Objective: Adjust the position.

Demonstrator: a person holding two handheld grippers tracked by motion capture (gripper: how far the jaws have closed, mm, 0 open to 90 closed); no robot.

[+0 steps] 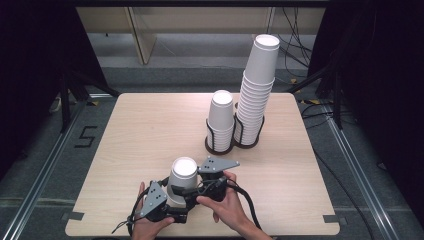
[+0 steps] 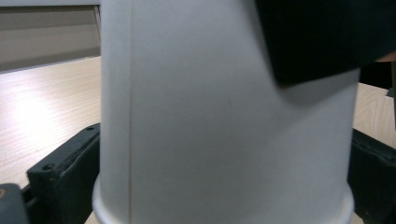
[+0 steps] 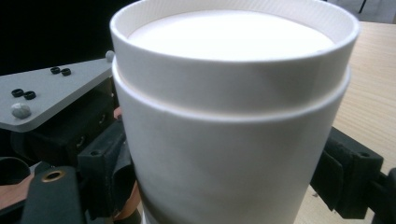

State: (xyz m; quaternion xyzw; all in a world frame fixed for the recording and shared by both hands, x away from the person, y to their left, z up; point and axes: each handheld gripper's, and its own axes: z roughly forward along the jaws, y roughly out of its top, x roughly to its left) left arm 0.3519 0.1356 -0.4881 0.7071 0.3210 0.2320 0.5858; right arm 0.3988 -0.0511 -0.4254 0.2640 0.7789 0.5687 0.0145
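Observation:
A white paper cup (image 1: 183, 172) stands mouth down near the table's front edge, its rolled rim (image 2: 224, 215) on the wood. A stepped ridge (image 3: 233, 105) circles it just below the top. My left gripper (image 1: 175, 194) reaches in low from the left. Its jaws stand open on either side of the cup's base (image 2: 224, 140), close beside it. My right gripper (image 1: 194, 181) comes from the right, higher up, and is shut on the cup (image 3: 233, 163), with a jaw against each side. A hand holds each gripper.
At the back right a black wire holder (image 1: 220, 146) carries a short stack of inverted white cups (image 1: 221, 116) and a tall leaning stack (image 1: 257, 90). The wooden table (image 1: 150, 130) ends just behind my hands. Cables trail off both grippers.

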